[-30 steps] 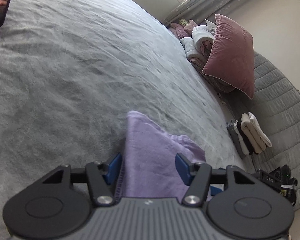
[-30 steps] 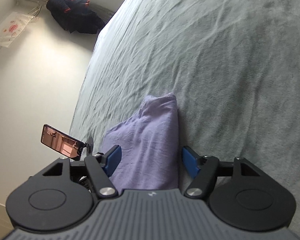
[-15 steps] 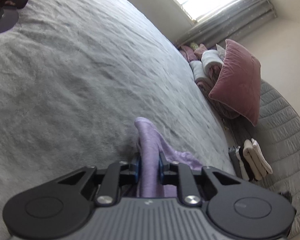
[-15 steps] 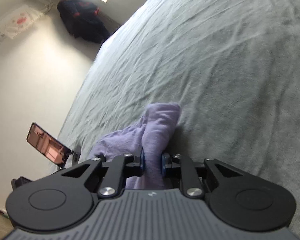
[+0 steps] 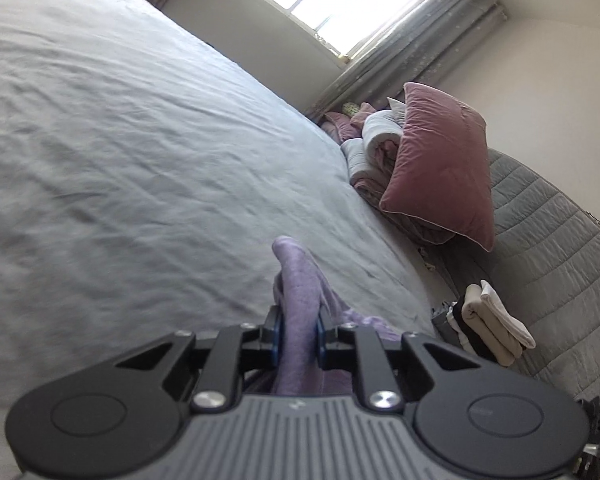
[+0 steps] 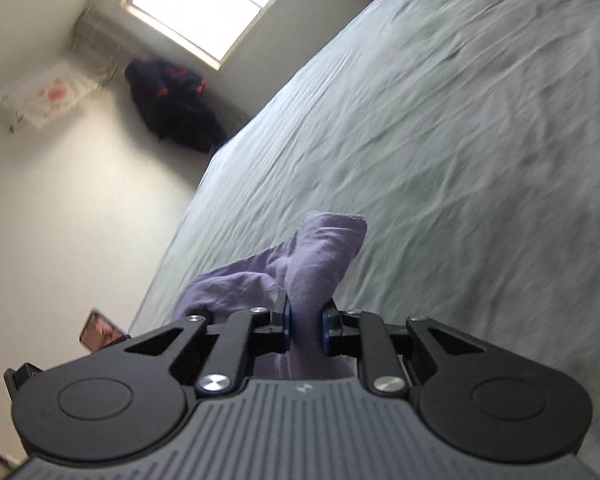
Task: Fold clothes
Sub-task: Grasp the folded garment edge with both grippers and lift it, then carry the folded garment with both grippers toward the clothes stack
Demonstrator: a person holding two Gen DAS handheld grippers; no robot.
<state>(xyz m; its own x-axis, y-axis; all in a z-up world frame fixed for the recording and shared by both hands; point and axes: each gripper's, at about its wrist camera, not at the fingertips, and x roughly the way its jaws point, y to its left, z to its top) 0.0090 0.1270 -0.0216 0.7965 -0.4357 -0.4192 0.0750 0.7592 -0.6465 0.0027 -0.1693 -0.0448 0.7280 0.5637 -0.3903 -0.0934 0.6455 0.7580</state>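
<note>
Now, step in hand: both ends of a lilac garment (image 5: 298, 292) are pinched and lifted clear of the bed, ready for a fold.
Left gripper (image 5: 298, 334): blue pads pressed together on a bunched edge of the cloth, which sticks out ahead of the fingertips.
Right gripper (image 6: 305, 326): likewise clamped on another bunched corner (image 6: 324, 248); the rest of the cloth sags to its left.
Garment's place: hanging between the two grippers, just above the bed.
Next move, as I judge it: draw the grippers apart to spread the cloth taut, then lay it flat on the sheet ahead.
Surface: grey bed sheet (image 5: 140, 160), wrinkled, ahead of both grippers.
Room: pink pillow (image 5: 440, 168) and folded stack (image 5: 488, 324) to the left gripper's right; bright window (image 6: 216, 4) and dark jacket (image 6: 176, 108) far ahead-left of the right gripper.
</note>
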